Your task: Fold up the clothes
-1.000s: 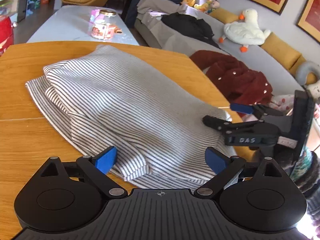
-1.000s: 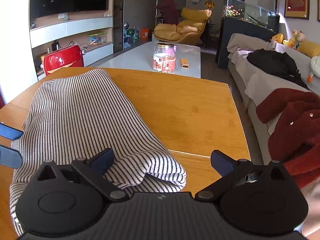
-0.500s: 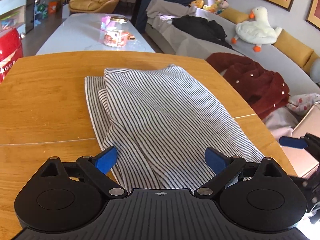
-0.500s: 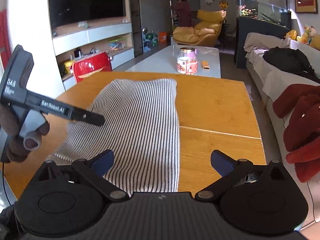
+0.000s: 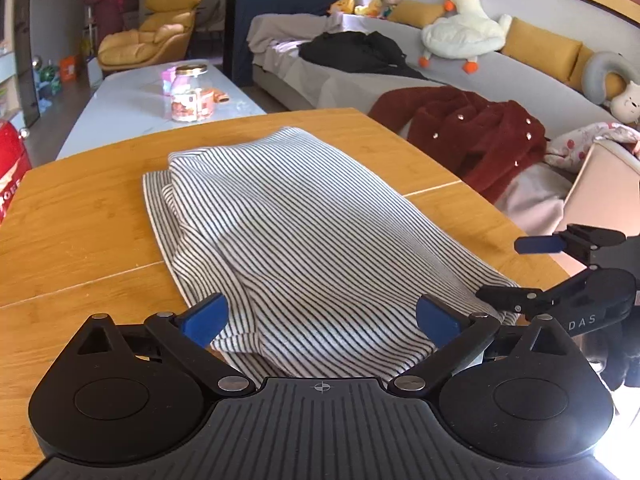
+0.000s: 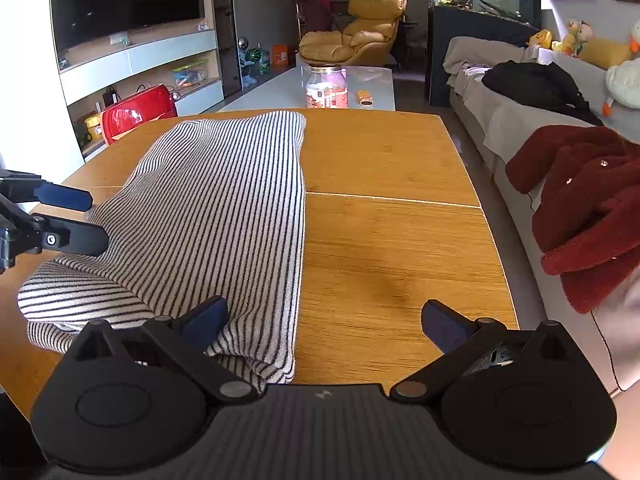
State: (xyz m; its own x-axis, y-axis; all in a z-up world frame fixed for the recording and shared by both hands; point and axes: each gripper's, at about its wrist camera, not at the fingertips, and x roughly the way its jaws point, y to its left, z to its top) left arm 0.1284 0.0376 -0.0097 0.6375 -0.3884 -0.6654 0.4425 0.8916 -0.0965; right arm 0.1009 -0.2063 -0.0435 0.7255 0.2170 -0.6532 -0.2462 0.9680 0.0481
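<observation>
Left wrist view: the grey-and-white striped knit garment [image 5: 304, 232] lies folded in a long stack on the wooden surface [image 5: 72, 208], its near end reaching the surface's near edge, where both tools can reach it. The left tool [image 5: 320, 318] is opening, pads straddling that end without pressing. The right tool [image 6: 324, 320] stands open; only its left pad overlaps the garment's near corner, probably ready for the next fold.

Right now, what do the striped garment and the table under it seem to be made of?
Garment: probably soft knit cotton, matte; fine stripes, limp rounded folds. Table: looks like bamboo or wood, smooth satin finish; fine straight grain, faint sheen.
</observation>
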